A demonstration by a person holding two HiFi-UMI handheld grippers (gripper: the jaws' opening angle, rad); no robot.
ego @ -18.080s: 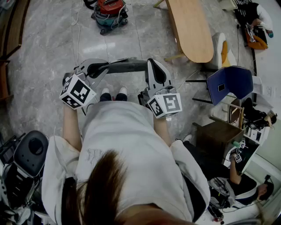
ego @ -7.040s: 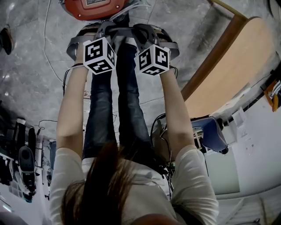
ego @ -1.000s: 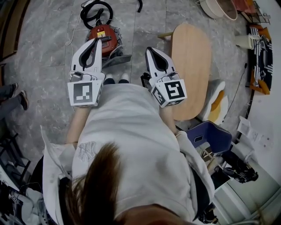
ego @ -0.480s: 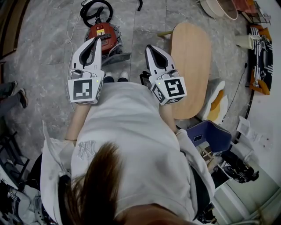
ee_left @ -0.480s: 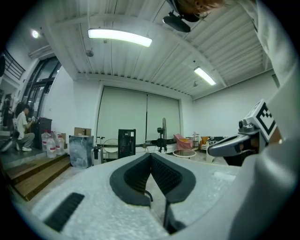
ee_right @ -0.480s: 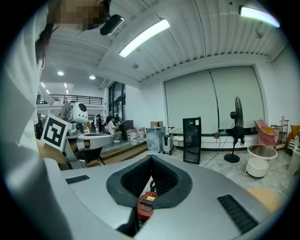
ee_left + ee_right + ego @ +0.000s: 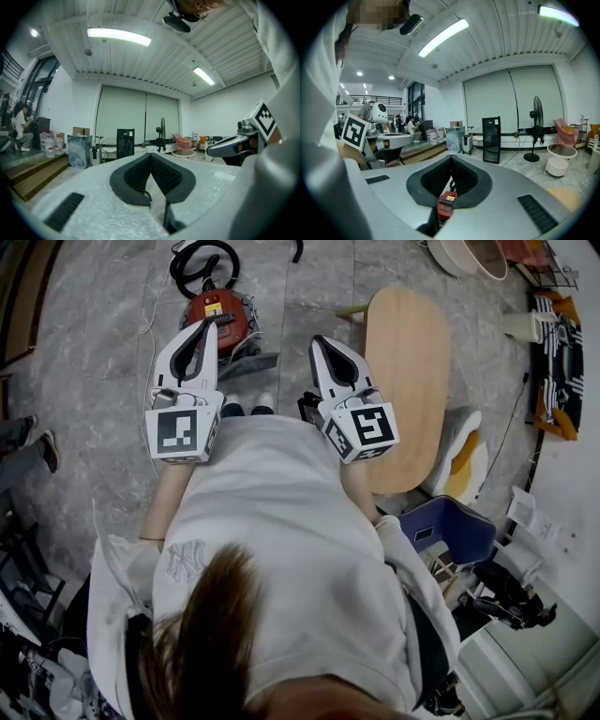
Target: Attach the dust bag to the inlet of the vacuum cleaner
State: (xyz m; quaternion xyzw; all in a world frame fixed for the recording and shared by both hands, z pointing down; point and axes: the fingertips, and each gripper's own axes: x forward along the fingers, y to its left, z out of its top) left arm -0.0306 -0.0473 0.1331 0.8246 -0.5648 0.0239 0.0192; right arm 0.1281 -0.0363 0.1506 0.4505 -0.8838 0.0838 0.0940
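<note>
- Left gripper (image 7: 206, 326) and right gripper (image 7: 320, 341): jaws pressed together, clamping nothing, held out level before the person.
- Vacuum cleaner (image 7: 218, 309): on floor ahead, grey flat piece (image 7: 251, 365) beside it, unidentifiable.
- Dust bag, inlet: not made out anywhere.
- Fits bag already seated inside, or bag yet to fetch; undecidable.

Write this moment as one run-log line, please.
left claw: shut, empty | right claw: shut, empty | vacuum cleaner: on floor ahead, not touched
</note>
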